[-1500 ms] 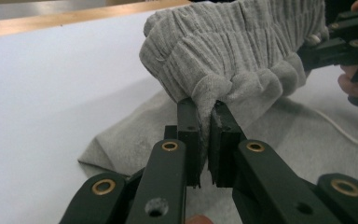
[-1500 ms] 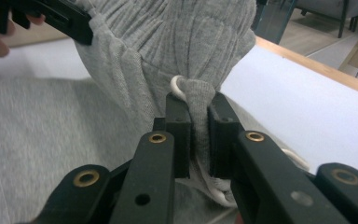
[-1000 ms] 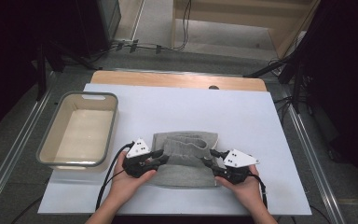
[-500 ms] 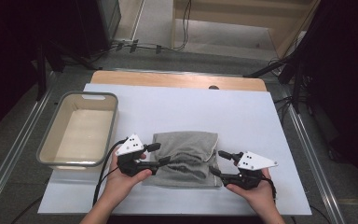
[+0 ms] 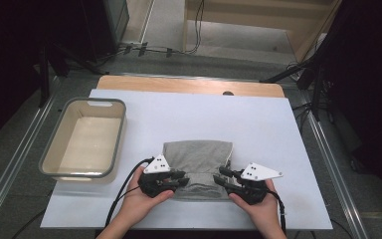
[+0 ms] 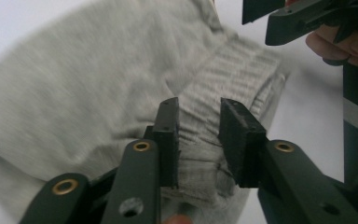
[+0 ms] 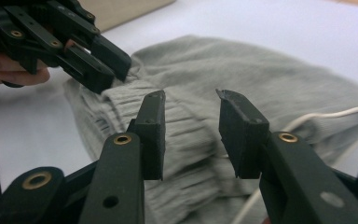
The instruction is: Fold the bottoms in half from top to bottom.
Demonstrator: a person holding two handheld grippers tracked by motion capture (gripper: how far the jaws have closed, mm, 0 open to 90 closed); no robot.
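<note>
A folded grey garment (image 5: 196, 159) with a ribbed waistband (image 6: 233, 79) and a white drawstring (image 7: 307, 116) lies on the white table cover (image 5: 278, 129). Both grippers sit at its near edge, pointing inward at each other. My left gripper (image 5: 184, 180) (image 6: 199, 116) has just been closing; the ribbed band lies between its jaws, and a gap still shows between the pads. My right gripper (image 5: 220, 177) (image 7: 191, 109) has also just been closing. It hovers over the waistband (image 7: 186, 135) with its pads apart and not pressing on the fabric. Each gripper view shows the other gripper opposite.
A shallow beige bin (image 5: 49, 164) stands at the left on the table cover. A wooden board edge (image 5: 189, 84) runs along the far side. Metal rails flank the table, and cables lie on the floor behind.
Half a second ago both grippers stood wider apart at the garment's sides with wider jaws. Both have come back inward onto its near edge, with narrower jaws.
</note>
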